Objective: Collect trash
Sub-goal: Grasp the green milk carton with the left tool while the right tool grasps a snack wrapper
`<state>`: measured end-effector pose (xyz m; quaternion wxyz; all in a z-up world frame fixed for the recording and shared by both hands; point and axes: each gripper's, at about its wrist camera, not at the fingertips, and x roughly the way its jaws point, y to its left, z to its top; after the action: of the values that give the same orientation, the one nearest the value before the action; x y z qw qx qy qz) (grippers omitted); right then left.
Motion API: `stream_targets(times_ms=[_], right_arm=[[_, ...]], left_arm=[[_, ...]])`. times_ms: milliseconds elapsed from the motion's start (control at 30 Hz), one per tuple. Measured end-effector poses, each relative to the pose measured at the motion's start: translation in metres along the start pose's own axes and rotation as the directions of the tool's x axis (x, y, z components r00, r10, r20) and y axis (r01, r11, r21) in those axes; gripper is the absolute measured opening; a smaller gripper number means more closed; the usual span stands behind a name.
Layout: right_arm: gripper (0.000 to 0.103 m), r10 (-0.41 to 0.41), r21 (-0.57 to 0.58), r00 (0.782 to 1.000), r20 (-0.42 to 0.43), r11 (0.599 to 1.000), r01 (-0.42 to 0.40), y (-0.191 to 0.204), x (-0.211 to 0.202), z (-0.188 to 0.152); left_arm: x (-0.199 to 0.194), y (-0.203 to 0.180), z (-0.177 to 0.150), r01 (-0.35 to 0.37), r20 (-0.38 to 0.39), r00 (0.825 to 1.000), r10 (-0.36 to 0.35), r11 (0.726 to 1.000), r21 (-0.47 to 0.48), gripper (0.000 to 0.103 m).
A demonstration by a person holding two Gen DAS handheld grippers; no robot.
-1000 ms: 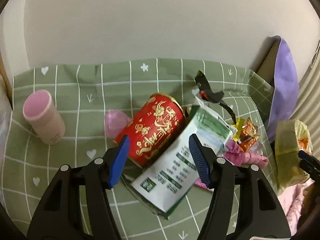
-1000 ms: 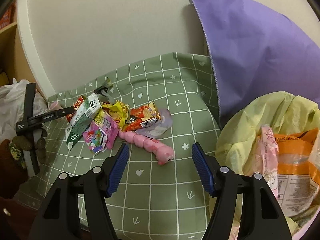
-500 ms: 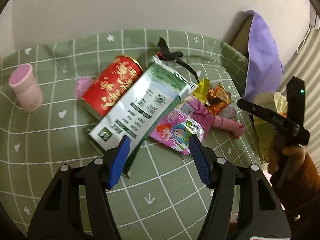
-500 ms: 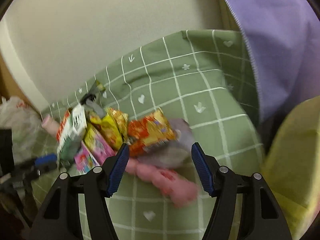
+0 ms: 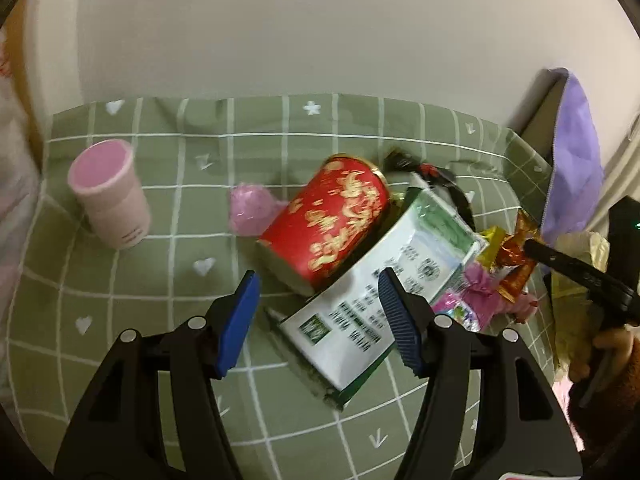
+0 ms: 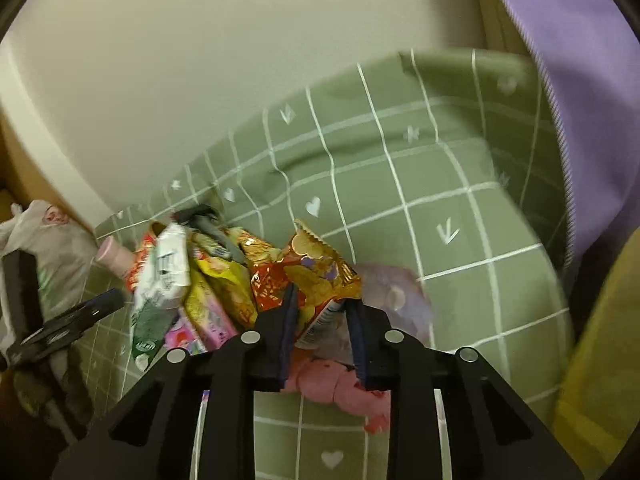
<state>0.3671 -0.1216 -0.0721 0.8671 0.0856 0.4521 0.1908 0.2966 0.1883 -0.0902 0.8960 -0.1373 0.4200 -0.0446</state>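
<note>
- Here both grippers point steeply down at a heap of litter; the left gripper (image 5: 318,316) hangs over its near edge, and the right gripper (image 6: 322,330) comes in from the far side, borne by a hand (image 5: 610,350) in a brown sleeve.
- The litter lies on a green checked cloth (image 5: 168,248) dotted with white hearts, pushed against a pale wall. A purple cloth (image 6: 580,80) hangs at the right, and a yellowish bag (image 5: 576,280) sits just beside the heap.
- A pink cup (image 5: 110,200) stands upright, well apart from the pile. A red can (image 5: 332,220) lies on its side, touching a green-and-white carton (image 5: 380,292), with a pink wrapper (image 5: 478,292) just beyond.
- The left tongs stand apart, holding nothing, the carton's near end below them.
- The right tongs are closing, an orange snack packet (image 6: 310,276) between them; its lower edge sits in the narrow gap, but whether the pads press it yet I cannot tell. A pink worm-shaped toy (image 6: 340,384) lies underneath.
</note>
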Motion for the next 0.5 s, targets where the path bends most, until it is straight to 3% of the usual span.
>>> stream_targets(times_ms=[200, 367, 433, 500], right_arm=[[0.024, -0.049, -0.078, 0.997, 0.056, 0.996, 0.054, 0.004, -0.046, -0.003], [0.024, -0.080, -0.084, 0.993, 0.082, 0.993, 0.087, 0.000, -0.065, -0.014], [0.024, -0.084, -0.074, 0.992, 0.092, 0.993, 0.091, -0.001, -0.071, -0.018], [0.024, -0.081, -0.064, 0.992, 0.099, 0.994, 0.088, -0.003, -0.075, -0.022]], left_arm=[[0.018, -0.019, -0.010, 0.084, -0.082, 0.993, -0.081, 0.996, 0.041, 0.059], [0.010, -0.051, -0.029, 0.195, -0.171, 0.970, -0.174, 0.974, 0.112, 0.059], [0.003, -0.064, -0.033, 0.181, -0.170, 0.974, -0.149, 0.964, 0.193, 0.059], [0.001, -0.076, -0.029, 0.122, -0.141, 0.986, -0.089, 0.962, 0.246, 0.060]])
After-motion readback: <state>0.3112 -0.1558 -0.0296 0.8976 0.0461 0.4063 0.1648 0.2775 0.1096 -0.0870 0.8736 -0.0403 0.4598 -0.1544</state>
